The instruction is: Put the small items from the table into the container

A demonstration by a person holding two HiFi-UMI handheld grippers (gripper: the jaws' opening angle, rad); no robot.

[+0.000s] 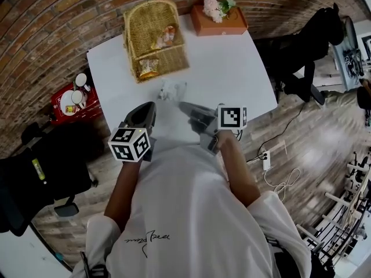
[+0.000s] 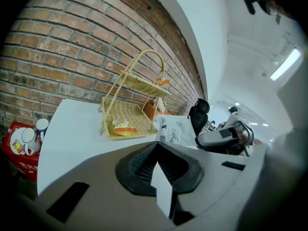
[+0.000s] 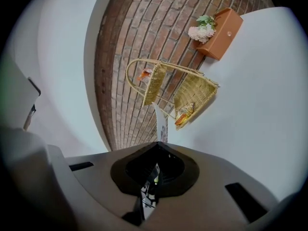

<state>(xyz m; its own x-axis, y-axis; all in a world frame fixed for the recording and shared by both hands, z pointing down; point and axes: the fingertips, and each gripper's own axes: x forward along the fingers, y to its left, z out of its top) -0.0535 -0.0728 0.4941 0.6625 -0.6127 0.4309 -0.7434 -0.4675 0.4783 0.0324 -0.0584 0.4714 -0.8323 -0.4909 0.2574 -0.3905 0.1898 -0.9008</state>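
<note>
A small white printed packet point(image 1: 173, 90) hangs over the near part of the white table point(image 1: 232, 68), between my two grippers. My left gripper point(image 1: 152, 105) is shut on its left edge; in the left gripper view a white strip runs from between the jaws up to the packet point(image 2: 174, 129). On its other side my right gripper point(image 1: 183, 104) is shut, and the right gripper view shows the packet point(image 3: 161, 121) edge-on, rising from the jaws. The two-tier wicker basket point(image 1: 155, 39) stands at the table's far side with an orange snack packet point(image 1: 148, 67) on its lower tier and another point(image 1: 166, 36) higher up.
An orange box with flowers point(image 1: 219, 17) sits at the table's far right corner. A red tray with cups point(image 1: 71, 102) is on the floor to the left. Black chairs point(image 1: 40, 172) stand on both sides, and a power strip point(image 1: 266, 160) lies on the floor at right.
</note>
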